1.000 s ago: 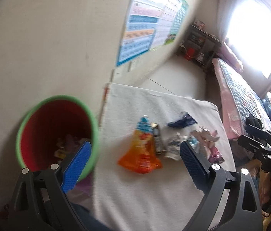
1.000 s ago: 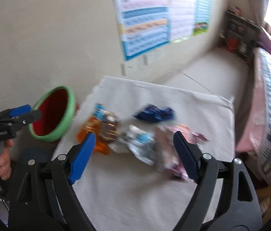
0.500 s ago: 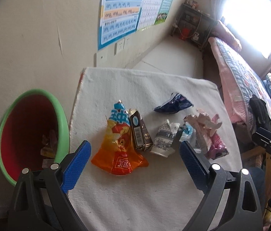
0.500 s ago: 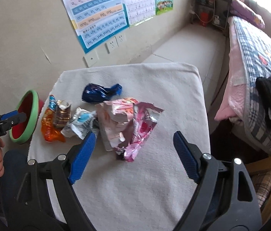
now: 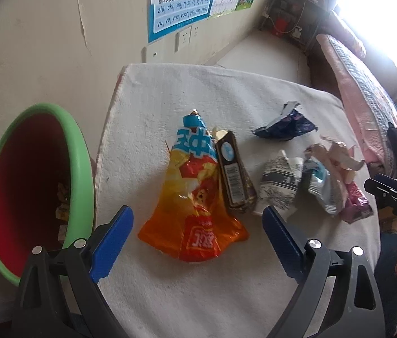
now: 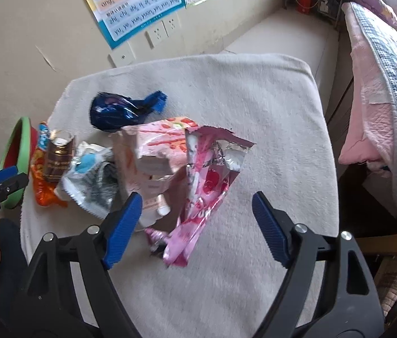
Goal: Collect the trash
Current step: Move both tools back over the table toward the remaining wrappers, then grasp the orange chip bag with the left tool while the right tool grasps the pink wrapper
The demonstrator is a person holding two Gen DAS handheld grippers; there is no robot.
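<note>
Pink foil wrapper (image 6: 204, 186), table-centre: light, crinkly, slippery; pinch flat edge. Right gripper (image 6: 197, 226) closing, empty; left gripper (image 5: 198, 242) wide, empty.

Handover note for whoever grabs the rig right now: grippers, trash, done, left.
Left gripper: open, empty, above the orange chip bag.
Right gripper: jaws closing, nothing pinched yet, over the pink wrapper.
Trash on the white cloth: orange chip bag, brown carton, grey-white packet, pink box, pink wrapper, blue wrapper.
Bin beside the table's left edge, some scraps already inside.
Left: all six pieces into the bin.
</note>
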